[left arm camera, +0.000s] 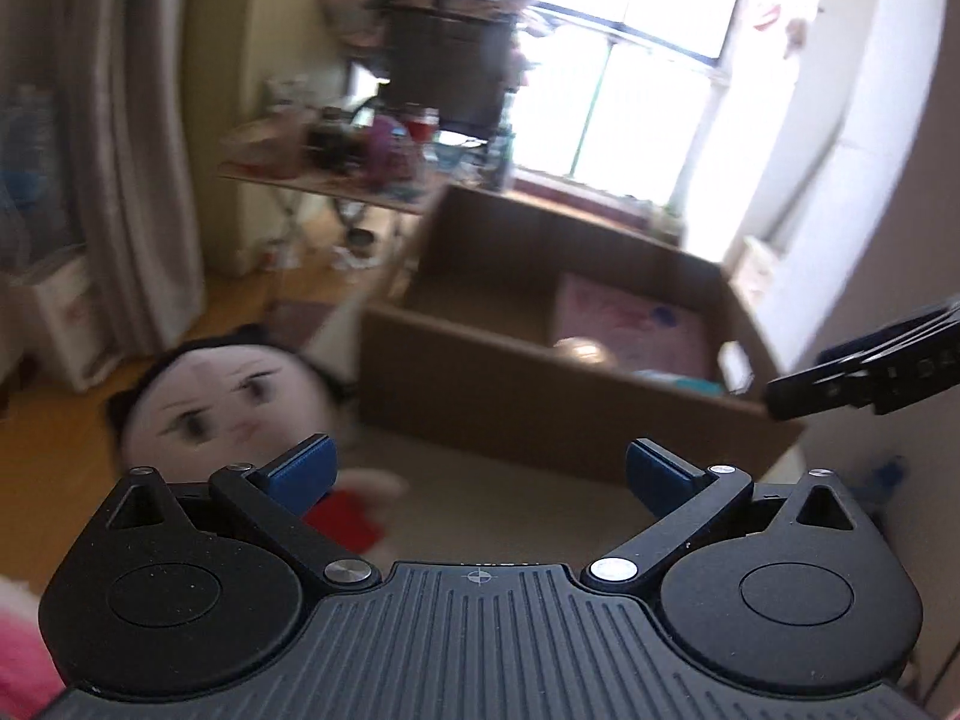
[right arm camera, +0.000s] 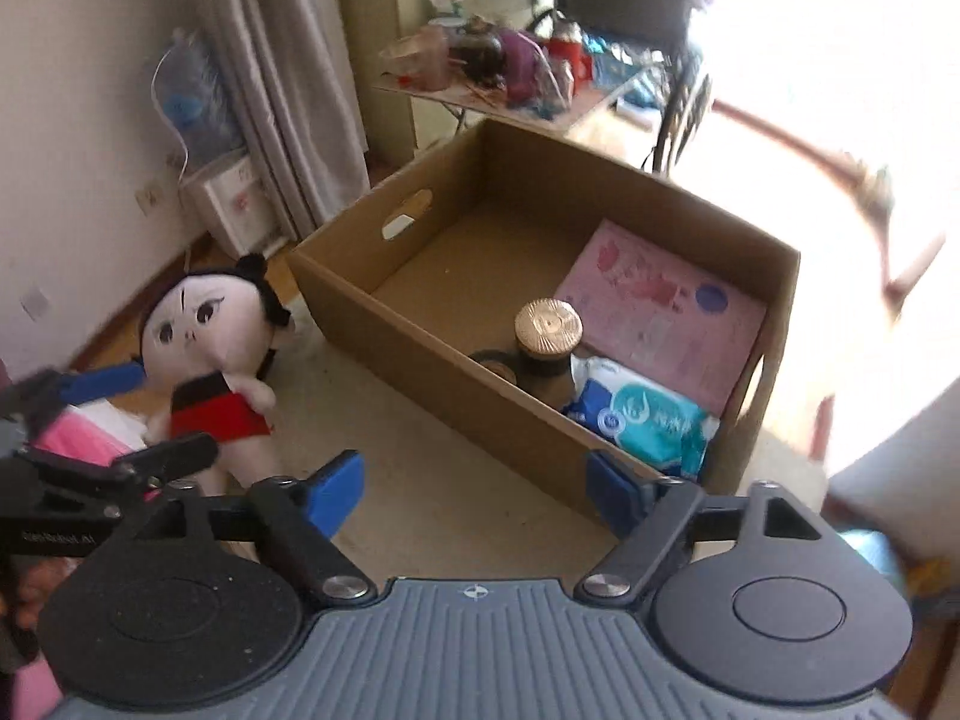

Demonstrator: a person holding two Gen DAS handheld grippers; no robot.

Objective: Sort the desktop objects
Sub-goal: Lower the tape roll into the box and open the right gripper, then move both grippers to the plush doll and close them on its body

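Observation:
An open cardboard box [right arm camera: 420, 354] stands on the beige desktop. In it lie a pink book [right arm camera: 660, 312], a brown jar with a gold lid [right arm camera: 547, 324], a blue-and-white wipes packet [right arm camera: 642, 420] and a dark ring [right arm camera: 495, 360]. A plush doll [right arm camera: 198, 324] in a red dress lies left of the box. My right gripper [right arm camera: 477, 489] hovers open and empty before the box's near wall. My left gripper [left arm camera: 480, 468] is also open and empty, between the doll [left arm camera: 222, 390] and the box [left arm camera: 540, 396]; its fingers [right arm camera: 102, 385] show beside the doll.
Something pink and fluffy [right arm camera: 84, 438] lies at the left edge by the doll. Behind the box, a cluttered folding table [right arm camera: 492, 78], a dark chair [right arm camera: 678, 90], grey curtains [right arm camera: 288, 90] and a white appliance [right arm camera: 234, 204] stand on the wooden floor. A bright window [left arm camera: 630, 60] glares.

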